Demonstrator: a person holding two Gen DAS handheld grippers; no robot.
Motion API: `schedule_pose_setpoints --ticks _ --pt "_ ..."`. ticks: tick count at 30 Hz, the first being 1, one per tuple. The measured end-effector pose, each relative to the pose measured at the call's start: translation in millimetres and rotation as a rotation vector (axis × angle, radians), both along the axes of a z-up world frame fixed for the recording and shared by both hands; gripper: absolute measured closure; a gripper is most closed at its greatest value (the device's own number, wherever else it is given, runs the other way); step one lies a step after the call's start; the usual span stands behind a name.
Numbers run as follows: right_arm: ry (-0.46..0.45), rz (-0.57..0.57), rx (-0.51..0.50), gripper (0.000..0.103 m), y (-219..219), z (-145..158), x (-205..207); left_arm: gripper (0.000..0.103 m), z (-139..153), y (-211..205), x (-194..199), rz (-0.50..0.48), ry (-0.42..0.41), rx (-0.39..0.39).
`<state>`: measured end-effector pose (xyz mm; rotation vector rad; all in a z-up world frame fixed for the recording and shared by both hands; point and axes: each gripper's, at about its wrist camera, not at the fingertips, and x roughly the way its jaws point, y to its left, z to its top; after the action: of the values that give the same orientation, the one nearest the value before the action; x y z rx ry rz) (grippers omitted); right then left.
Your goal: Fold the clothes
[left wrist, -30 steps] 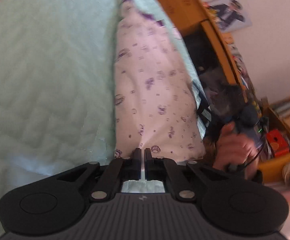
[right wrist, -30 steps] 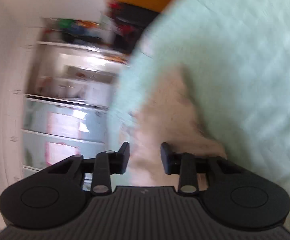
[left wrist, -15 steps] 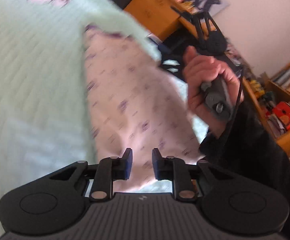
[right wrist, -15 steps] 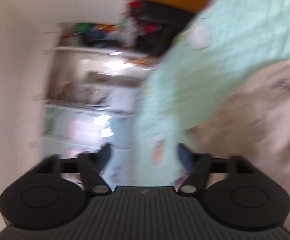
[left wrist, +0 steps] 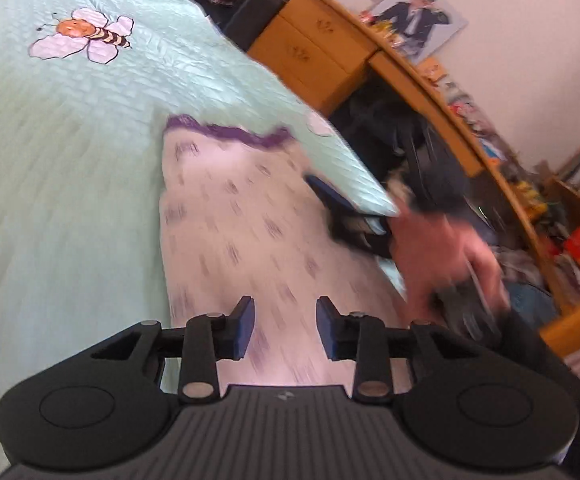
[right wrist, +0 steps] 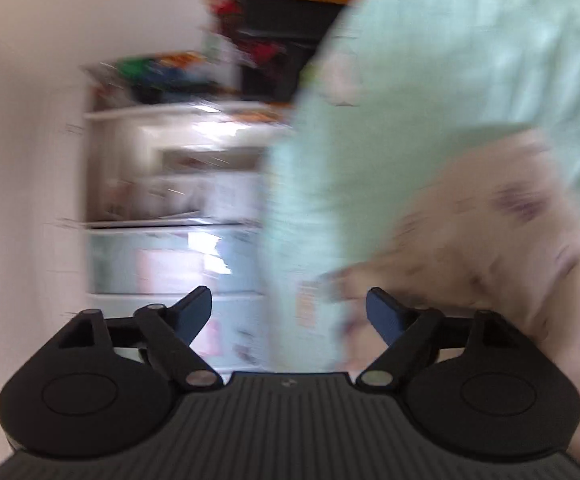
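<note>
A white garment with small purple prints and a purple trimmed edge (left wrist: 245, 216) lies folded lengthwise on a pale green quilt (left wrist: 61, 152). My left gripper (left wrist: 285, 326) is open and empty, just above the garment's near end. The hand holding my right gripper (left wrist: 446, 256) shows at the garment's right side in the left wrist view, blurred. In the right wrist view my right gripper (right wrist: 289, 312) is wide open and empty, over the bed's edge, with the garment (right wrist: 502, 240) blurred to its right.
The quilt has a bee picture (left wrist: 83, 36) at the far end. A wooden desk and drawers (left wrist: 322, 52) run along the bed's right side, with cluttered shelves (left wrist: 570, 208). A white shelf unit (right wrist: 169, 200) stands beyond the bed in the right wrist view.
My left gripper let go of the garment's near end and opened. My right gripper opened wider and swung off the garment toward the bed's edge. The garment now lies flat.
</note>
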<state>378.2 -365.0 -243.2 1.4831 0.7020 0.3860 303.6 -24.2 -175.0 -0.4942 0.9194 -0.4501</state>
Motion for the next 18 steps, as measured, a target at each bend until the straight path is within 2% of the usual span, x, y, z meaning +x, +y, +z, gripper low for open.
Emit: schedule_pose_setpoints --ticks 1,2,3,5,7,8,9,10,11,12,13,14,15,16,17,18 --pt "-0.01 -0.034 -0.005 0.044 -9.8 5.3 -5.5 0.076 -7.1 5.2 14.0 0.026 0.037 0.001" --pt "-0.019 -0.067 -0.01 0.04 -19.6 10.7 -11.0 0.092 -12.8 12.8 22.7 0.052 0.077 -0.022" --pt "-0.033 -0.095 -0.008 0.028 -27.4 15.7 -17.4 0.096 -13.9 18.7 27.2 0.073 0.099 -0.043" --pt "-0.085 -0.071 0.047 0.016 -26.6 20.3 -28.9 0.096 -6.9 25.6 25.9 0.087 0.06 -0.046" --pt "-0.092 0.002 -0.028 0.017 -17.0 25.5 -24.2 0.094 1.3 28.1 26.3 0.121 0.01 -0.027" --pt "-0.078 0.008 -0.142 0.018 -16.7 30.9 -18.4 0.092 5.4 29.2 26.6 0.139 -0.016 -0.017" --pt "-0.061 0.006 -0.243 0.021 -16.6 36.1 -13.7 0.086 7.9 30.4 31.5 0.164 -0.031 -0.013" --pt "-0.045 -0.019 -0.273 0.019 -17.1 39.8 -14.0 0.078 10.1 31.7 37.1 0.19 -0.043 -0.009" --pt "-0.078 -0.019 -0.221 0.019 -16.2 42.2 -19.2 0.065 9.5 29.5 45.1 0.189 -0.044 0.004" --pt "-0.112 -0.009 -0.187 0.019 -13.5 45.5 -23.2 0.062 8.5 26.8 53.5 0.185 -0.043 0.018" --pt "-0.146 0.043 -0.216 0.019 -4.0 51.5 -23.1 0.063 7.8 23.8 60.5 0.179 -0.011 0.083" --pt "-0.163 0.087 -0.269 0.019 4.8 57.6 -22.6 0.067 7.1 20.7 67.2 0.173 0.026 0.156" --pt "-0.115 0.092 -0.387 0.021 8.9 62.7 -22.4 0.075 13.1 20.2 62.5 0.171 0.024 0.173" --pt "-0.068 0.058 -0.423 0.024 5.3 65.2 -27.8 0.074 20.1 20.2 56.0 0.17 0.016 0.18" --pt "-0.021 0.024 -0.459 0.024 1.7 67.6 -33.1 0.071 27.2 20.1 49.5 0.169 0.008 0.188" --pt "0.004 -0.002 -0.495 0.024 -0.1 72.8 -41.2 0.06 38.0 18.5 35.9 0.144 -0.024 0.198"
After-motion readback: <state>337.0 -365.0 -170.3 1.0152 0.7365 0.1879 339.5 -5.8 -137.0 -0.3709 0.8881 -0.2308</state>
